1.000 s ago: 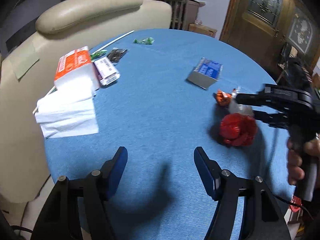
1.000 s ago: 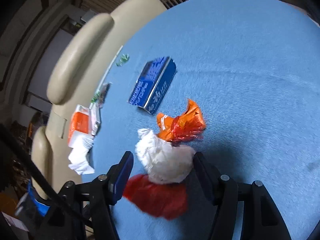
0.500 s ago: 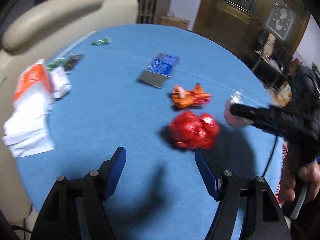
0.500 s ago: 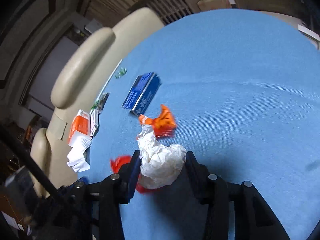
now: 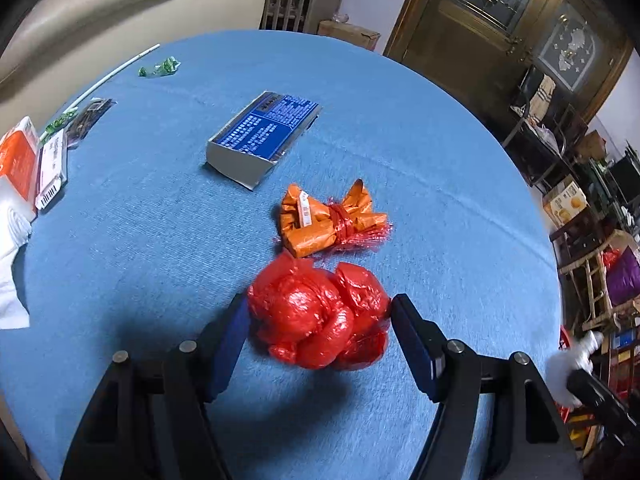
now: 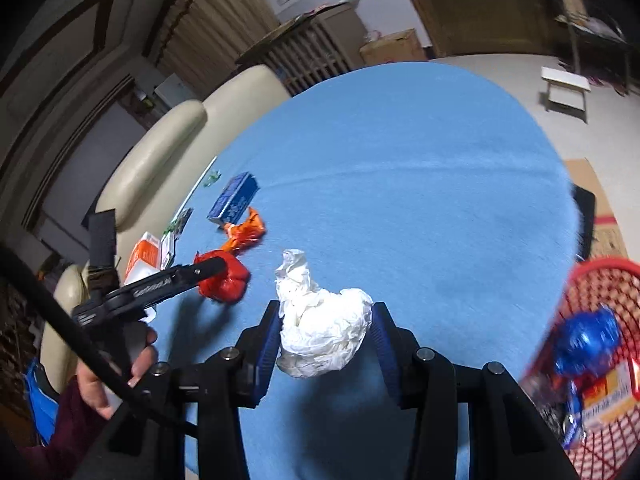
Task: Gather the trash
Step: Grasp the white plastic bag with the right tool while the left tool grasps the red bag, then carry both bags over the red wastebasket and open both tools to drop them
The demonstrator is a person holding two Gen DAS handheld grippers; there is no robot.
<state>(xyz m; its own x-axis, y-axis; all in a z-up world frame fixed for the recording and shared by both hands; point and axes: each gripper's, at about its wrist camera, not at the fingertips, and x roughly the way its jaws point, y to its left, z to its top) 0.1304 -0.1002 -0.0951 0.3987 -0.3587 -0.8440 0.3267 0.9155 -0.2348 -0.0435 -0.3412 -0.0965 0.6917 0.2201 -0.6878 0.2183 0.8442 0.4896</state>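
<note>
A crumpled red plastic bag lies on the blue table. My left gripper straddles it, jaws closing, with its pads close beside the bag and not visibly pressing. The right wrist view shows that same bag at the left gripper's fingertips. My right gripper is shut on a white paper wad, lifted above the table near a red mesh basket. An orange wrapper and a blue box lie beyond the red bag.
An orange-and-white tissue pack, a dark wrapper, a green candy wrapper and a white straw lie along the table's left side. A cream armchair stands behind. The basket holds blue trash.
My right gripper shut on the white paper wad, lifted it and carried it right toward the basket. My left gripper moved forward until the red bag sat between its fingers.
</note>
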